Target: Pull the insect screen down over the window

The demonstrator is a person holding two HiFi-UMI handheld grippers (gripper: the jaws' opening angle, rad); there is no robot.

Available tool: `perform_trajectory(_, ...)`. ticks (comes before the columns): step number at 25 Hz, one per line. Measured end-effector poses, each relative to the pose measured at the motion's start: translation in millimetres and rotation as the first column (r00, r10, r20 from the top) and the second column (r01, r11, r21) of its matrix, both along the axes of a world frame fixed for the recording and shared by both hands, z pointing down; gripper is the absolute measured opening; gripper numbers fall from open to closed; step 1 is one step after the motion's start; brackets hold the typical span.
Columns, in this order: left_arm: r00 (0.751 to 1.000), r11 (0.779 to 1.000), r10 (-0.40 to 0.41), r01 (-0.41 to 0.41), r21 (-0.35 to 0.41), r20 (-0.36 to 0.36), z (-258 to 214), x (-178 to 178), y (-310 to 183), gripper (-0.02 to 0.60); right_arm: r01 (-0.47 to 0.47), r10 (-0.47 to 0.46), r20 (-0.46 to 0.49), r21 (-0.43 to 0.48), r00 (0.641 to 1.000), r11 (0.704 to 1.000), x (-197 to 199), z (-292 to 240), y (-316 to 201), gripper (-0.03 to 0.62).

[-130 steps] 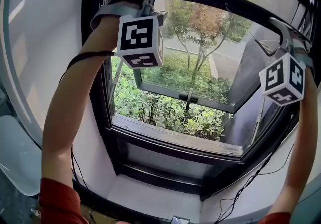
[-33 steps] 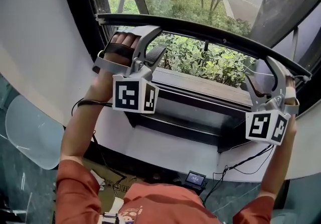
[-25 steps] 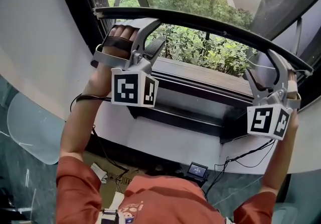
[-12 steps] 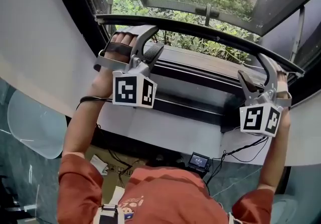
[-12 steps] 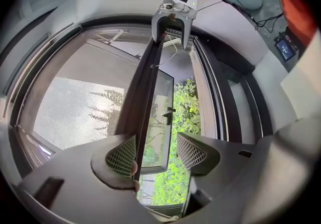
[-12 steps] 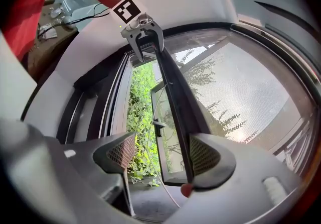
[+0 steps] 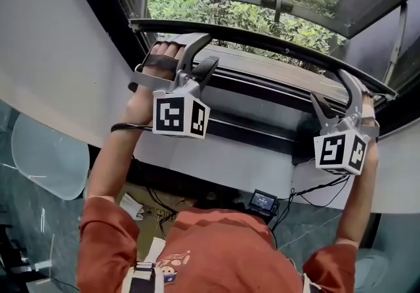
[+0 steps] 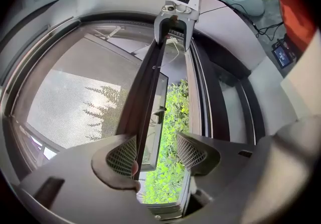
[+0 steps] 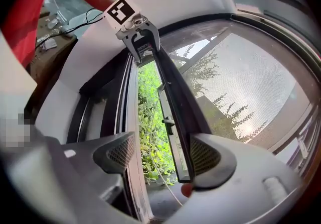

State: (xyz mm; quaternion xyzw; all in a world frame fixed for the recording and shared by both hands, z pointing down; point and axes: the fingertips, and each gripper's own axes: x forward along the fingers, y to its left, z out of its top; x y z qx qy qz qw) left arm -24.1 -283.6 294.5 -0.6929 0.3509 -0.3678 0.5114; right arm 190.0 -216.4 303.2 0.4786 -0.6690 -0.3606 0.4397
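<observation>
The insect screen's black pull bar [image 7: 262, 41] runs across the window just above the sill [image 7: 262, 75]. Grey mesh [image 8: 75, 102] stretches behind it. My left gripper [image 7: 205, 52] is at the bar's left end, open, its upper finger hooked over the bar. My right gripper [image 7: 330, 88] is open at the bar's right end, hooked the same way. In the left gripper view the bar [image 8: 148, 92] lies against the left finger [image 8: 123, 156] of my gripper [image 8: 158, 153]. In the right gripper view the bar [image 9: 175, 97] lies against the right finger [image 9: 205, 158] of my gripper [image 9: 163, 155].
Beyond the screen the window sash [image 7: 279, 2] is tilted outward over green shrubs [image 7: 197, 6]. A white wall [image 7: 59, 55] curves down the left. Below the sill are a white ledge [image 7: 216, 160], cables, a small device [image 7: 264, 201] and a pale chair [image 7: 46, 160].
The bar has come down from the top of the window to just above the sill, drawing the mesh with it. Both grippers moved down with it, hooked on the same ends.
</observation>
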Motion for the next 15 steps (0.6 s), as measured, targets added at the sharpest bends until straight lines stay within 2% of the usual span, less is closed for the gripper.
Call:
perform_trajectory(3,1.000,1.000,-0.001,0.001,-0.008,0.007,2,0,1,0.249,0.002,-0.001,0.016,-0.017,1.000,1.000,0,3,3,0.337)
perform_trajectory(8,0.998,0.999,-0.006,0.008,-0.041,0.058,23,-1,1,0.247,-0.006,0.006,0.015,-0.056,1.000,0.998,0,24,4,0.337)
perform_trajectory(15,0.998,0.997,-0.004,0.009,-0.081,0.057,45,-1,5,0.247,0.003,0.002,0.055,-0.096,0.998,0.995,-2,45,9,0.339)
